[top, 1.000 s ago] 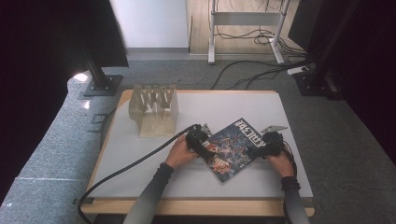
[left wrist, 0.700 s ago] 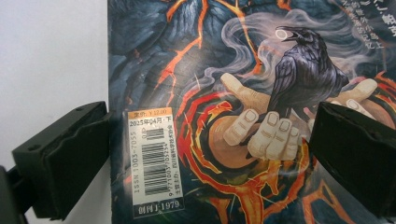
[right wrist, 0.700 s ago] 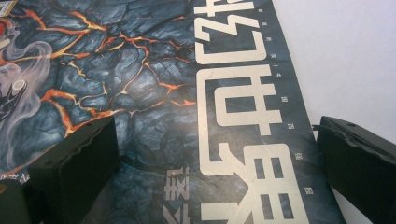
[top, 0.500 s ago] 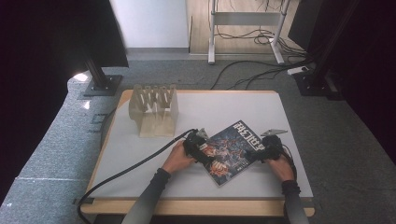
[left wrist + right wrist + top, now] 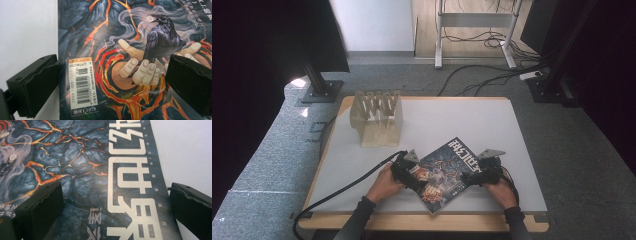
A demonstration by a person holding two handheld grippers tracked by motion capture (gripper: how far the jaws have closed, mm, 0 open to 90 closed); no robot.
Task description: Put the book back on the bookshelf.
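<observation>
A magazine [image 5: 444, 172] with a dark cover of lava cracks, a raven and a hand lies flat and askew on the white table [image 5: 452, 120] near its front edge. My left gripper [image 5: 408, 172] is over the magazine's left edge, open, one jaw off the cover and one above it; the barcode label [image 5: 81, 86] lies between the jaws. My right gripper [image 5: 482, 175] is over the magazine's right edge, open, straddling the large white title characters [image 5: 130, 185]. Both jaws pairs hover low, with nothing held.
A wooden slotted rack [image 5: 377, 117] stands at the table's back left. A black cable [image 5: 347, 187] trails from the left gripper off the front left edge. Monitor stands and floor cables lie beyond the table.
Both grippers stay at the magazine's two edges. The magazine and hands have shifted only slightly.
</observation>
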